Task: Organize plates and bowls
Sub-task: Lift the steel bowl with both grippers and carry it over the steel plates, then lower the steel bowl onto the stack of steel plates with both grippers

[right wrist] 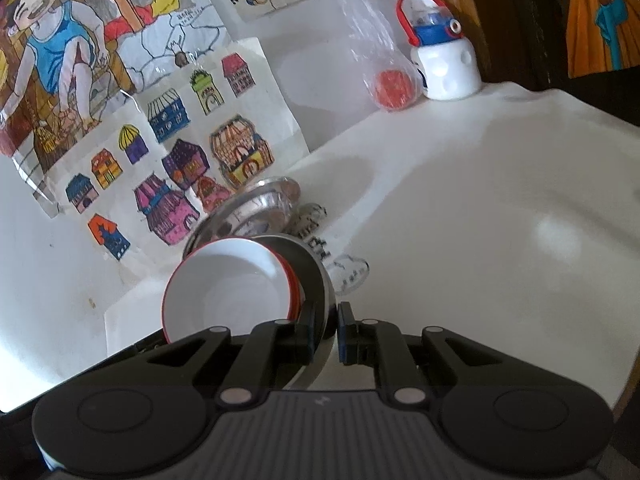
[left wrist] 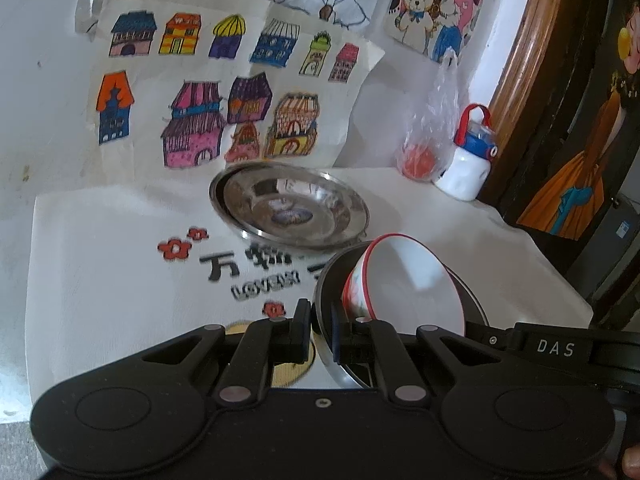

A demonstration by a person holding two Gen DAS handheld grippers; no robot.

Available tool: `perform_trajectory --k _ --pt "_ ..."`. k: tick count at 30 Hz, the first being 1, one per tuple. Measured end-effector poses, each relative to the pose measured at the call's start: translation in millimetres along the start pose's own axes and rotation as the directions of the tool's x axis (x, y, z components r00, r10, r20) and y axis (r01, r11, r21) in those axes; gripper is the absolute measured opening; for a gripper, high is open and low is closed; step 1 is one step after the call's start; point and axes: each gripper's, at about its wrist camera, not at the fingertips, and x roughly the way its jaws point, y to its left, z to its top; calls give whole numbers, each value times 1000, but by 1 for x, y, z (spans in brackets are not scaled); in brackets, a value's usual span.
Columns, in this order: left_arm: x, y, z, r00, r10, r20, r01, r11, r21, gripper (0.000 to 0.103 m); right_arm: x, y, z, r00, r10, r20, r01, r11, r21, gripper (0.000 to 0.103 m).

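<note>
Both your claws, left (left wrist: 322, 334) and right (right wrist: 325, 330), pinch the steel plate (left wrist: 334, 364) carrying the tilted red-rimmed white bowl (left wrist: 408, 284); next, stack it on the far steel plate (left wrist: 290, 204) on the desk (left wrist: 100, 272).

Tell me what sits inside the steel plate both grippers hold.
A white bowl with a red rim sits tilted inside the steel plate, which the left gripper and right gripper pinch by its rim. The bowl covers most of the plate's inside, so anything beneath stays unseen.

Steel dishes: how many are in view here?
2. One steel plate lies on the table by the wall drawings. A second steel dish, carrying the white bowl, is gripped at its rim by both grippers.
</note>
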Motion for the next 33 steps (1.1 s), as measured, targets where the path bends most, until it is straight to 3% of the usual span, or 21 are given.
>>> perform_trajectory --k 18,33 --pt "35 14 58 994 61 88 -59 998 -25 8 61 34 58 999 44 15 -43 996 -76 12" --pt "86 26 84 991 109 74 -106 993 -43 8 110 36 82 999 42 -13 -43 994 -96 12"
